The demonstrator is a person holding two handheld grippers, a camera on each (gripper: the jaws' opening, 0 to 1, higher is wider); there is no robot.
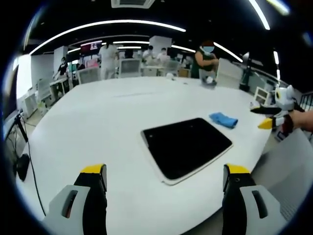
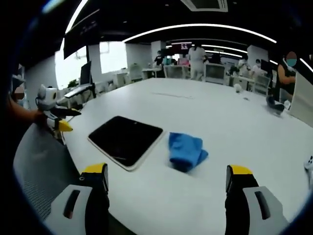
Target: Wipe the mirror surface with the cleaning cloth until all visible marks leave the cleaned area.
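The mirror (image 1: 186,147) is a dark rounded rectangle with a thin white frame, lying flat on the white table (image 1: 98,122). A crumpled blue cleaning cloth (image 1: 223,119) lies on the table just beyond its far right corner. My left gripper (image 1: 165,170) is open and empty, hovering over the table's near edge just short of the mirror. My right gripper (image 1: 261,117) comes in from the right, a hand holding it beyond the table edge. In the right gripper view the cloth (image 2: 186,151) lies right of the mirror (image 2: 126,139). There my right gripper (image 2: 166,169) stands open and empty, and the left gripper (image 2: 68,120) shows at the left.
Several people (image 1: 205,58) stand at desks and chairs beyond the far side of the table. A small dark object (image 1: 209,81) sits near the far edge. A grey mesh chair (image 2: 39,166) is by the near edge, and a stand with a cable (image 1: 19,147) is on the left.
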